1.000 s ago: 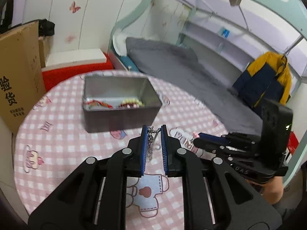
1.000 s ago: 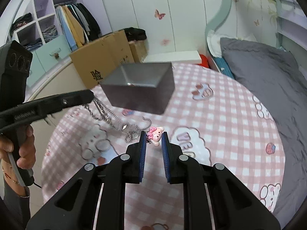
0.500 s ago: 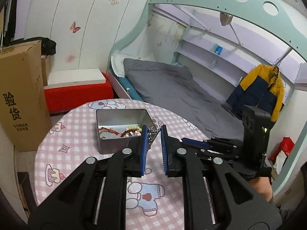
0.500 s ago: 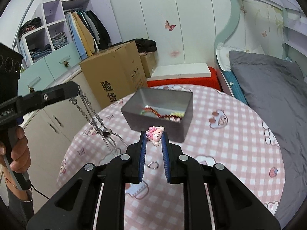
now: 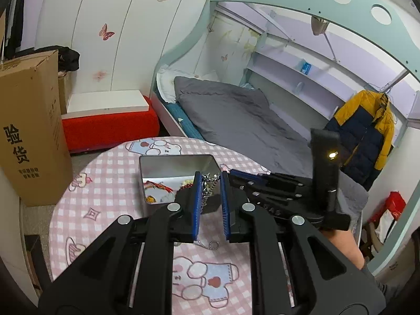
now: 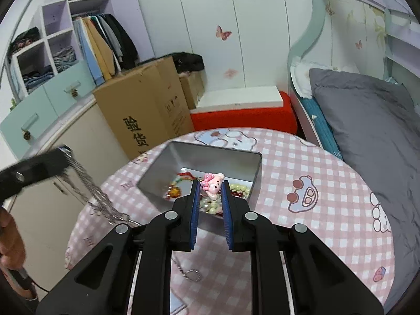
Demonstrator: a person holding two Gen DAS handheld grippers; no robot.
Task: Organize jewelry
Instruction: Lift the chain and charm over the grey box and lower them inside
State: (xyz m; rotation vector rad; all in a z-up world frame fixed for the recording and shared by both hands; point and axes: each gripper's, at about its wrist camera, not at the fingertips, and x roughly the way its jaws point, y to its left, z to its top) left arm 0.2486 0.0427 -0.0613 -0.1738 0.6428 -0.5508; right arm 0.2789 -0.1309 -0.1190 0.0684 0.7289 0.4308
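A grey metal tin (image 5: 168, 165) (image 6: 210, 155) stands on the round pink checked table (image 5: 105, 204) and holds beaded bracelets (image 6: 236, 190) and a red cord piece (image 5: 157, 185). My left gripper (image 5: 211, 181) is shut on a silver chain necklace (image 5: 208, 183), which hangs in loops below it (image 6: 97, 197) to the left of the tin. My right gripper (image 6: 209, 187) is shut on a pink bunny charm (image 6: 214, 182) and holds it above the tin's near side. A loose end of chain (image 6: 191, 274) lies on the table below.
A cardboard box (image 6: 141, 110) and a red and white stool (image 6: 244, 110) stand beyond the table. A bed with a grey cover (image 6: 367, 120) runs along the right. A wardrobe with clothes (image 6: 78, 47) is at the left.
Both grippers have risen well above the table, carrying chain and charm. The tin now shows from above with its contents visible, and the chain hangs free.
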